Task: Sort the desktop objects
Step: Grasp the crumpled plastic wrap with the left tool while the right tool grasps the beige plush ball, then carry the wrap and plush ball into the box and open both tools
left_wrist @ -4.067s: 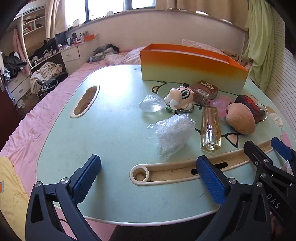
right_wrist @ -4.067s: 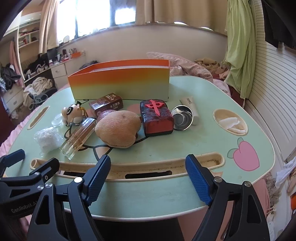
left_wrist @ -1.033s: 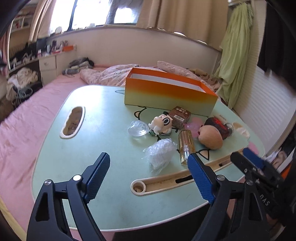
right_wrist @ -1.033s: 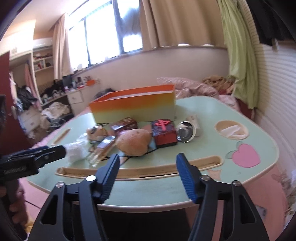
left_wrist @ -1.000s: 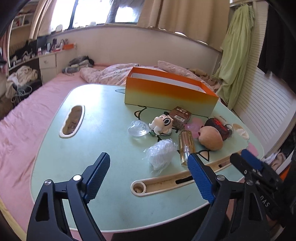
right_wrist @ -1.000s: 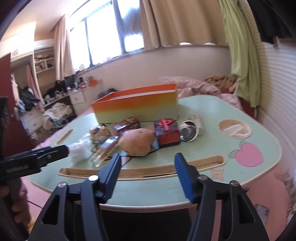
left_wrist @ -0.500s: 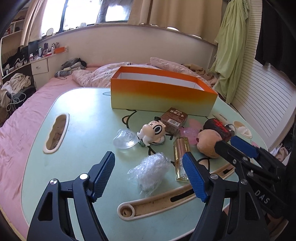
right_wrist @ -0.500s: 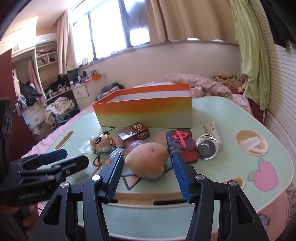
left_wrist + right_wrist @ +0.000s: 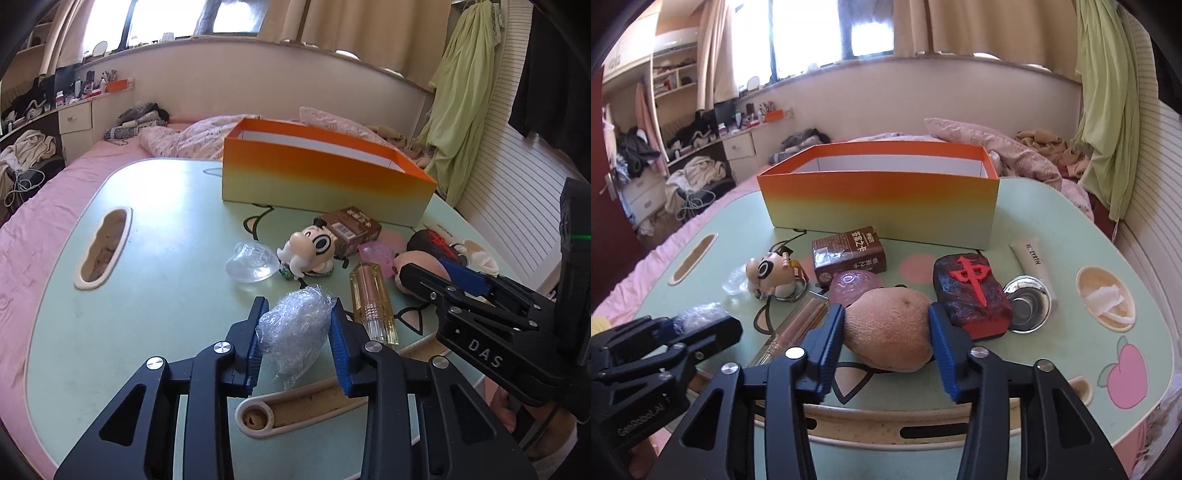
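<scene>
My left gripper (image 9: 295,341) is closing its jaws on a crumpled ball of clear plastic wrap (image 9: 295,325) that lies on the green table (image 9: 155,258); both blue pads touch its sides. My right gripper (image 9: 888,345) is also closing, its pads pressed against the flanks of a brown potato-like lump (image 9: 890,332). An open orange box (image 9: 879,195) stands behind the clutter. Each gripper shows in the other's view: the right gripper (image 9: 432,273) at the right, the left gripper (image 9: 690,321) at the lower left.
Between the box and the grippers lie a cartoon figurine (image 9: 310,251), a brown carton (image 9: 849,254), a gold bottle (image 9: 371,302), a clear dome (image 9: 251,258), a pink jelly piece (image 9: 855,288), a red-marked block (image 9: 971,295), a metal cup (image 9: 1027,302) and a white tube (image 9: 1030,258).
Both grippers came forward over the table. The left jaws narrowed from wide open onto the plastic wrap, and the right jaws narrowed onto the brown lump.
</scene>
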`<state>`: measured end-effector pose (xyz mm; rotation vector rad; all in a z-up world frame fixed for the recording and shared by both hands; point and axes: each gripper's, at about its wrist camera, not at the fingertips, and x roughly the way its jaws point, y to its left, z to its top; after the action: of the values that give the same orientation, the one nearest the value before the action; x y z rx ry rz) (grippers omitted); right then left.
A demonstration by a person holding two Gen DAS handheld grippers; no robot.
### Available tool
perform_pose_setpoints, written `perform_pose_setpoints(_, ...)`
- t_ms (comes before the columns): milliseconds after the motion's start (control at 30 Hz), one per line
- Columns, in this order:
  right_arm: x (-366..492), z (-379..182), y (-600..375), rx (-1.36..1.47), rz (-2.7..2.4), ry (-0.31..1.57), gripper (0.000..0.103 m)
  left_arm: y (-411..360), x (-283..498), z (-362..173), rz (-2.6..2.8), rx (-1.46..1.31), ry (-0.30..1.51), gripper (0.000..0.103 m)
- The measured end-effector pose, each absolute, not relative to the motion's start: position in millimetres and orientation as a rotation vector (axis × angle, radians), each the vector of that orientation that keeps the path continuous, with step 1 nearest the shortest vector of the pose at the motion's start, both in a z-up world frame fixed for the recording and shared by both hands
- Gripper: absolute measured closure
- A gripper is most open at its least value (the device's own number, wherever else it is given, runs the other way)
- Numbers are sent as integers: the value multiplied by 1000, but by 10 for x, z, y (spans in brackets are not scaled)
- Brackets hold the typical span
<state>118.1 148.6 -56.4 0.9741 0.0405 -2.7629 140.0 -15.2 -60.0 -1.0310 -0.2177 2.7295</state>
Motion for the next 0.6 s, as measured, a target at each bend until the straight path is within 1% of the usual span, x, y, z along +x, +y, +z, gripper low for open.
perform_pose_setpoints(367,1329,-407,1487,917,-2748,20,61,-171,1493,-452,2733,-985,-217,69)
perform_pose_setpoints(600,1414,-188,1581,854,-2755,-31,62,-149,1490,-182,2717,-984,-187,69)
